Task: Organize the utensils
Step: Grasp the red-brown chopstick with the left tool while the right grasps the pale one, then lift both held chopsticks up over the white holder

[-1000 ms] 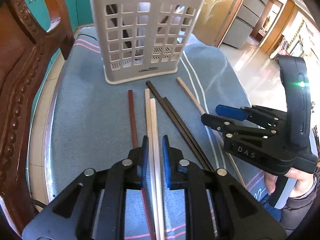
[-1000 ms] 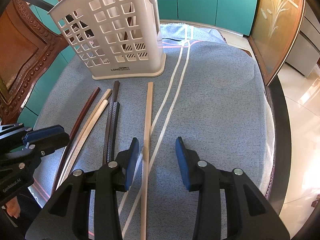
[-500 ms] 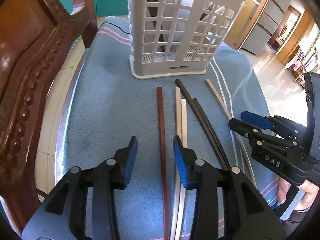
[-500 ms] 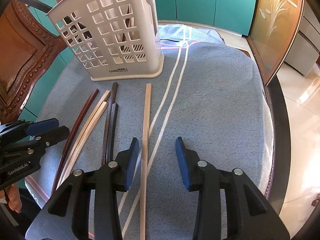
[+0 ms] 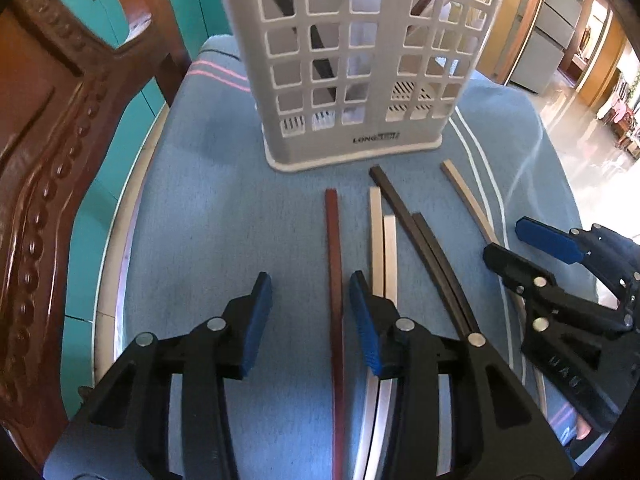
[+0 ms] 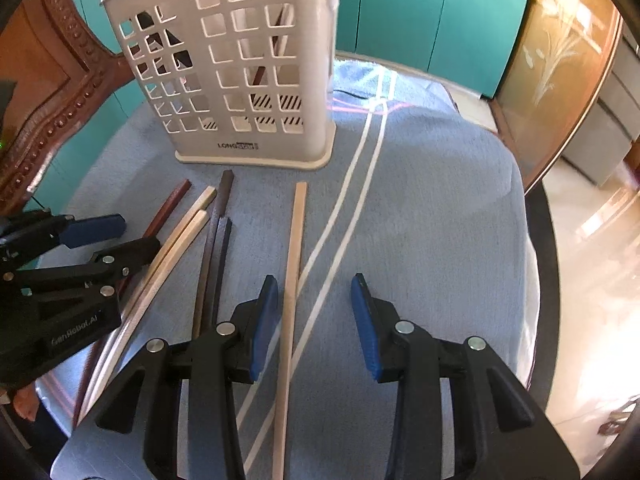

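Several chopsticks lie side by side on the blue cloth in front of a white slotted utensil holder (image 5: pixel 360 60), which also shows in the right wrist view (image 6: pixel 240 80). My left gripper (image 5: pixel 311 316) is open, low over the cloth, with the reddish-brown chopstick (image 5: pixel 334 248) between its fingers. Right of it lie two pale chopsticks (image 5: pixel 382 236) and two dark ones (image 5: pixel 420 236). My right gripper (image 6: pixel 314 316) is open with the tan chopstick (image 6: pixel 294 248) just inside its left finger. Dark sticks stand inside the holder.
A carved wooden chair back (image 5: pixel 52 160) stands close on the left. The round table's edge (image 6: pixel 540 280) curves along the right, with floor beyond. Teal cabinets (image 6: pixel 420 20) are behind. The cloth has white stripes (image 6: pixel 352 200).
My left gripper has opened and shifted left, from over the pale chopsticks to astride the reddish-brown one, and moved closer to the holder. My right gripper has moved forward along the tan chopstick.
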{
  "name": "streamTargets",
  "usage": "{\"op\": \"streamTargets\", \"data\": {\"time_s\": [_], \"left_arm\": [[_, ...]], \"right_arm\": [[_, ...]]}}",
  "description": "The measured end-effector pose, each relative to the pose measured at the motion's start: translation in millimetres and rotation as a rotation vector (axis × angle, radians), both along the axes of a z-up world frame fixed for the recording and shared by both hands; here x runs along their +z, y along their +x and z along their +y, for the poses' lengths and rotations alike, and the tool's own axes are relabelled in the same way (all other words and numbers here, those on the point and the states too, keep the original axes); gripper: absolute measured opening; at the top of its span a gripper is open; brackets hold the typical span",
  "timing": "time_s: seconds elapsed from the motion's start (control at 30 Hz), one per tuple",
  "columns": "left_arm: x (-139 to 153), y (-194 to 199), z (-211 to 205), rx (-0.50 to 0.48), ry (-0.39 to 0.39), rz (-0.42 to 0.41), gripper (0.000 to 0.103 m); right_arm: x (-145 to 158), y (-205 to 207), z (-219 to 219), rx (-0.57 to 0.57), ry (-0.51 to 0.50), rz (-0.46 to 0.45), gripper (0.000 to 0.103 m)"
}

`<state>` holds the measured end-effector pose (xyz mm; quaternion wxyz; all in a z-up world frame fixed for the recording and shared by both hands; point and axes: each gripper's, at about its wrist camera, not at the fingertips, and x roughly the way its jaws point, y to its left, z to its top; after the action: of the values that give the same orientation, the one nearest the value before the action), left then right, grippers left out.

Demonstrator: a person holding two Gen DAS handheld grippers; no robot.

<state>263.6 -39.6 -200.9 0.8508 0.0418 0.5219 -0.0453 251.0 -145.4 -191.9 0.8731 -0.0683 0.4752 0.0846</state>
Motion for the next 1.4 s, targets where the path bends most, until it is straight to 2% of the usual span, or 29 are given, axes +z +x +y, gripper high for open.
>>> {"op": "streamTargets", "data": {"time_s": [0.03, 0.07, 0.13, 0.17, 0.23, 0.27, 0.53, 0.7, 0.83, 1.0, 1.1, 1.23, 1.4], "left_arm": [[0, 1, -2, -0.001, 0.004, -0.004, 0.042], [0, 3, -4, -0.004, 0.008, -0.008, 0.042], [0, 5, -8, -0.025, -0.014, -0.009, 0.027], [0, 6, -12, -0.035, -0.019, -0.010, 0.025], [1, 4, -18, -0.054, -0.017, -0.017, 0.009], [1, 4, -20, -0.057, -0.012, -0.020, 0.008], [27, -12, -26, -0.059, -0.001, -0.140, 0.007], [43, -21, -25, -0.052, -0.014, -0.192, 0.007], [58, -32, -27, -0.065, -0.007, -0.245, 0.007], [74, -45, -13, -0.065, -0.020, -0.276, 0.007], [86, -53, -4, -0.066, -0.081, -0.298, 0.007], [132, -75, 14, -0.098, -0.180, -0.384, 0.007], [179, -102, 24, -0.118, -0.226, -0.492, 0.007]], "right_arm": [[0, 2, 1, 0.008, 0.000, 0.003, 0.038], [0, 3, 1, 0.013, 0.007, 0.010, 0.032], [2, 4, 0, 0.024, 0.031, 0.022, 0.011], [1, 4, -1, 0.031, 0.064, 0.031, 0.007], [1, 2, -1, 0.039, 0.090, 0.031, 0.007], [2, 1, -1, 0.043, 0.092, 0.026, 0.006], [23, -11, -10, 0.035, 0.137, -0.040, 0.006], [37, -14, -17, 0.025, 0.170, -0.076, 0.006], [59, -25, -27, 0.029, 0.214, -0.141, 0.006], [76, -37, -38, 0.030, 0.251, -0.191, 0.007], [84, -38, -43, 0.041, 0.293, -0.205, 0.007], [104, -49, -48, 0.075, 0.298, -0.238, 0.007], [136, -62, -63, 0.108, 0.355, -0.289, 0.007]]}}
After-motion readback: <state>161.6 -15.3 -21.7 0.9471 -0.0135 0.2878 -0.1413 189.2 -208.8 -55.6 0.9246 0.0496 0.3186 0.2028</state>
